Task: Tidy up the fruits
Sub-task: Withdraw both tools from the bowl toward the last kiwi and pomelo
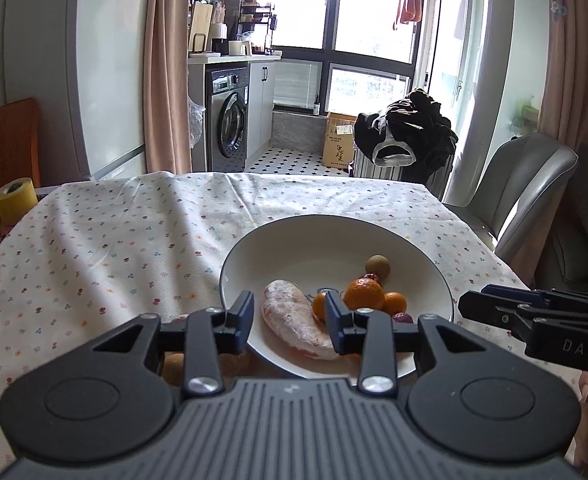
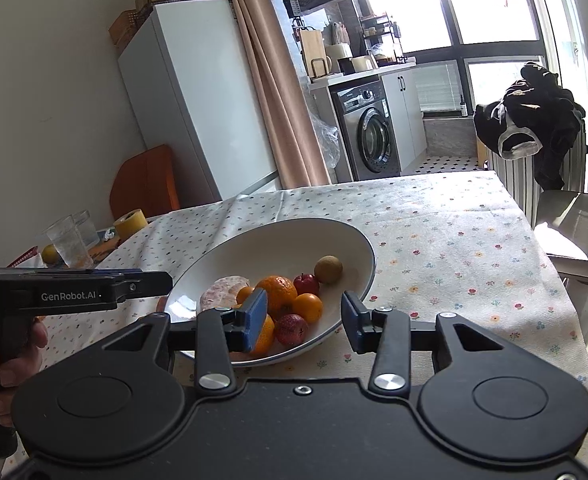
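A white plate [image 1: 333,221] [image 2: 355,236] sits on the flowered tablecloth and holds a peeled pink citrus segment [image 1: 294,320] [image 2: 224,294], a large orange [image 1: 363,294] [image 2: 280,290], smaller oranges [image 1: 395,303] [image 2: 307,307], small red fruits [image 2: 290,329] and a brown round fruit [image 1: 377,266] [image 2: 328,269]. My left gripper [image 1: 290,316] hovers open over the plate's near left rim with nothing held. It also shows side-on at the left of the right wrist view as the left gripper [image 2: 134,284]. My right gripper [image 2: 303,320] is open above the near rim, empty.
A brownish round thing [image 1: 172,364] lies on the cloth under the left gripper, partly hidden. A yellow tape roll [image 1: 16,198] [image 2: 130,222] and drinking glasses [image 2: 68,240] stand at the table's left end. A grey chair [image 1: 533,184] is at the right edge.
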Demonstrator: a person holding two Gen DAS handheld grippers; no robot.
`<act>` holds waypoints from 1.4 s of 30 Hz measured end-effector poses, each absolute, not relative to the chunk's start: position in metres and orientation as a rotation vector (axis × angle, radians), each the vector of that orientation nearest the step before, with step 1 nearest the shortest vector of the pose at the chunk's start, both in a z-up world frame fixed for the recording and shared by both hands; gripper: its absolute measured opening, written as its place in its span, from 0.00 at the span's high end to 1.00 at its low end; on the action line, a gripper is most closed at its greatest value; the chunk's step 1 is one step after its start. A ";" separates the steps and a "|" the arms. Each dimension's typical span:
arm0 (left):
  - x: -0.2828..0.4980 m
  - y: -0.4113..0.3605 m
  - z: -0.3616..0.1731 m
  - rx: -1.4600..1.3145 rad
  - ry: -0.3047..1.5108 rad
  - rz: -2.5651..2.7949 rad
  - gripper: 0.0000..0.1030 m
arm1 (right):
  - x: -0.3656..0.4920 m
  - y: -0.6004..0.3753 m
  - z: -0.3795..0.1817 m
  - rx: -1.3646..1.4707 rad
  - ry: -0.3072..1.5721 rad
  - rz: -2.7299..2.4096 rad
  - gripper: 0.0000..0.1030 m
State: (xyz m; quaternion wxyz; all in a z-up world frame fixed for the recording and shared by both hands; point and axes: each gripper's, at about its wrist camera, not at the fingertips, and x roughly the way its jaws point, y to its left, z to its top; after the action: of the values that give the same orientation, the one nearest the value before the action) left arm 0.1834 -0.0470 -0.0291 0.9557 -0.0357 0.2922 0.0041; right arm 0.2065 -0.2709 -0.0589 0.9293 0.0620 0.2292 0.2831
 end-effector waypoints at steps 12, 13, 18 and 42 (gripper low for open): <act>0.156 -0.018 -0.028 -0.122 0.581 0.062 0.46 | 0.194 -0.244 -0.051 0.085 0.465 0.627 0.55; 0.154 -0.016 -0.028 -0.126 0.581 0.066 0.43 | 0.193 -0.242 -0.051 0.083 0.466 0.631 0.54; 0.143 -0.005 -0.029 -0.136 0.571 0.079 0.36 | 0.187 -0.228 -0.049 0.058 0.472 0.648 0.52; 0.126 0.034 -0.050 -0.205 0.549 0.119 0.41 | 0.172 -0.162 -0.068 -0.041 0.548 0.755 0.50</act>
State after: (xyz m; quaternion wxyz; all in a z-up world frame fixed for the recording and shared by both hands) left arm 0.1258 0.0339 -0.0496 0.9556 -0.1009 0.2707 0.0586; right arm 0.1717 -0.1625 -0.0682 0.8929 -0.0199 0.2643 0.3639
